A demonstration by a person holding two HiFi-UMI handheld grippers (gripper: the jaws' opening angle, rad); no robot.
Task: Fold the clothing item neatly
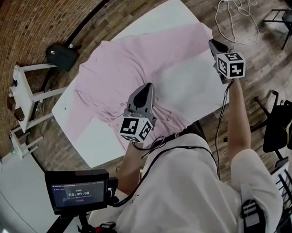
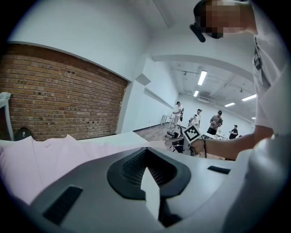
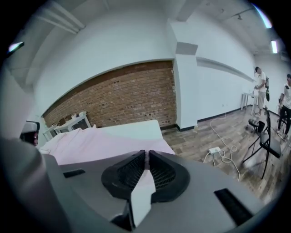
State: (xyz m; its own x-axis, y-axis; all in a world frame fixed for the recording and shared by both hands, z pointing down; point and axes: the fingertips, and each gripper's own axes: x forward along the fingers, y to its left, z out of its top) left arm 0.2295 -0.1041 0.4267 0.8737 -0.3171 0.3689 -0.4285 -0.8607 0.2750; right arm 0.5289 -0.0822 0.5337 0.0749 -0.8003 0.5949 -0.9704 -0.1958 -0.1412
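person's white shirt [image 1: 187, 198] fills the bottom of the head view. beyond it the pink garment [image 1: 134, 61] is spread on the white table [image 1: 101, 141], with its long axis going from lower left to upper right. left gripper [image 1: 146, 88] stands over the near edge, about the middle, where wrinkles gather. right gripper [image 1: 213, 43] is at the far right corner, so nearly all the cloth lies to its left.

in the left gripper view the jaws of the left gripper [image 2: 146, 149] are together and the pink garment [image 2: 54, 159] stretches away to the left. whether a thin fold is nipped between them i cannot tell.

in the right gripper view the right gripper [image 3: 146, 152] is pinched on pink cloth, and the pink garment [image 3: 100, 143] lies left and ahead. i judge that the right hand should carry its corner leftward, along the long axis.
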